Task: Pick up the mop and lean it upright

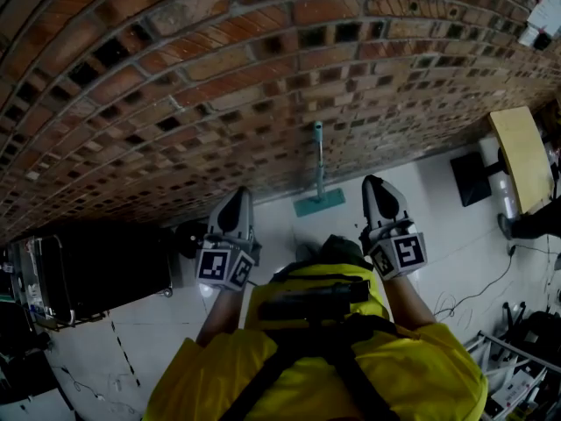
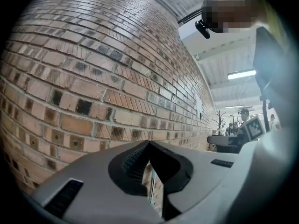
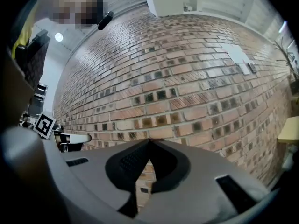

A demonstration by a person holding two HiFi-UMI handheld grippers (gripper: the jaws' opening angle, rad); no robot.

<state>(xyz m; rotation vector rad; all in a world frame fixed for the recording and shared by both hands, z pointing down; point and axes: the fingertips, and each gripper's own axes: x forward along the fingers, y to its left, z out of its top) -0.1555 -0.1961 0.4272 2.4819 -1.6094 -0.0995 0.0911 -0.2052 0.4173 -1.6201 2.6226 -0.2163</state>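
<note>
Teal from thin handle to flat head, the one mop (image 1: 319, 172) stands upright against the brick wall (image 1: 175, 77). Its head rests on the pale floor (image 1: 429, 191). Of the two grippers, the left gripper (image 1: 237, 193) and right gripper (image 1: 373, 182) are both clenched, tips meeting on nothing, either side of the mop and apart from it.

pale floor (image 1: 434, 191) carries upright teal mop (image 1: 319, 182), black cable (image 1: 487, 289) trailing at right

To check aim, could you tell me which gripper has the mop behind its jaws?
The left gripper: the mop shows beneath its shut jaws; the right gripper faces only brick wall.
</note>
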